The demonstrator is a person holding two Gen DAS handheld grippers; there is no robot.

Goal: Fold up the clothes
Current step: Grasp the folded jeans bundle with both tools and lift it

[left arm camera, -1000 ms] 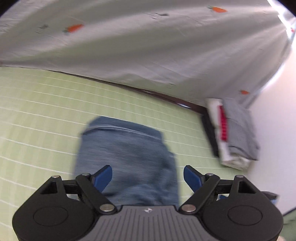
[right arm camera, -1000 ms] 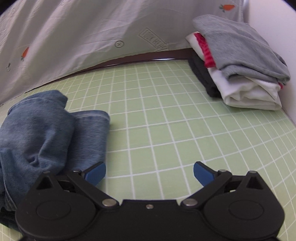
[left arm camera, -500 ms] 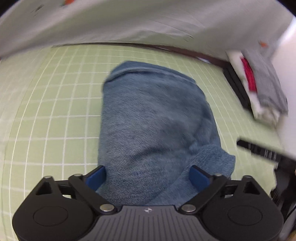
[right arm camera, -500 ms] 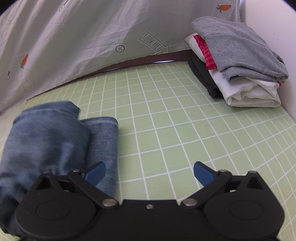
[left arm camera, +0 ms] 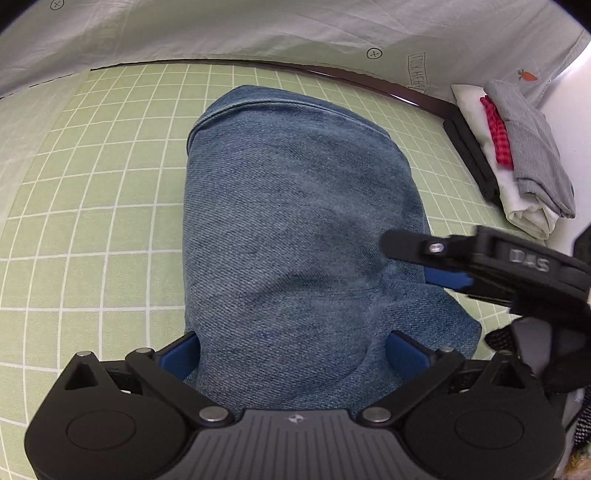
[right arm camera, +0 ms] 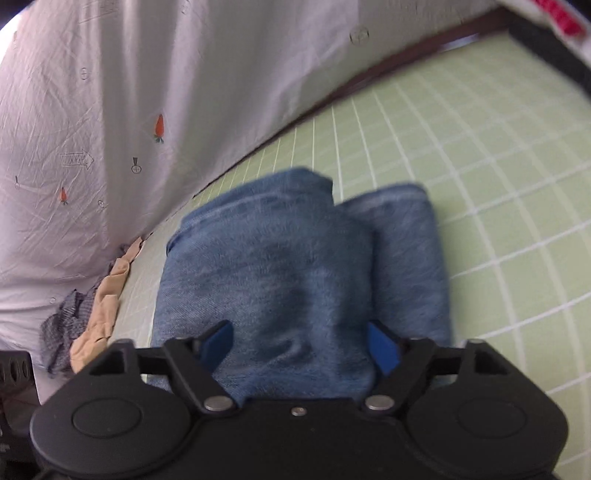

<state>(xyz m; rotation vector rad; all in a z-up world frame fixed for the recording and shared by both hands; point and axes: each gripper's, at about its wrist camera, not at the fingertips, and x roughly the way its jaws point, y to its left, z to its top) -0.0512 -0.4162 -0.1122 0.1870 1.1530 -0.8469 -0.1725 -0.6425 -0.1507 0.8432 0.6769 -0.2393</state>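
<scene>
Lying in the middle of the green mat (left arm camera: 110, 206) is one pair of blue jeans (left arm camera: 295, 236), folded into a thick bundle whose hem edge points toward the far wall. Two grippers work at it. The left gripper (left arm camera: 295, 354) sits at the near end of the bundle with its blue fingers (left arm camera: 177, 356) spread wide, one on each side of the denim, which fills the gap between them; the fingers lie just beside the cloth without squeezing it. The right gripper (left arm camera: 447, 277) reaches in from the right side of the left wrist view, its black arm over the bundle's right edge and a blue pad against the fabric there. From its own camera the right gripper (right arm camera: 301, 345) also straddles the jeans (right arm camera: 280, 280) with its fingers apart, and the cloth bulges up between them. That view is blurred, and it shows the bundle as two rolled parts lying side by side.

One stack of folded clothes (left arm camera: 524, 162) lies at the far right of the mat, against the wall: a grey piece on top, a red one, a white one, and something black underneath. One small crumpled heap (right arm camera: 88, 295), tan and dark checked, lies at the left edge of the mat.

White grid lines cover the mat. One pale sheet (left arm camera: 258, 29) printed with small carrots and arrow signs hangs behind it, above a dark brown strip (left arm camera: 369, 79) along the mat's far edge.
</scene>
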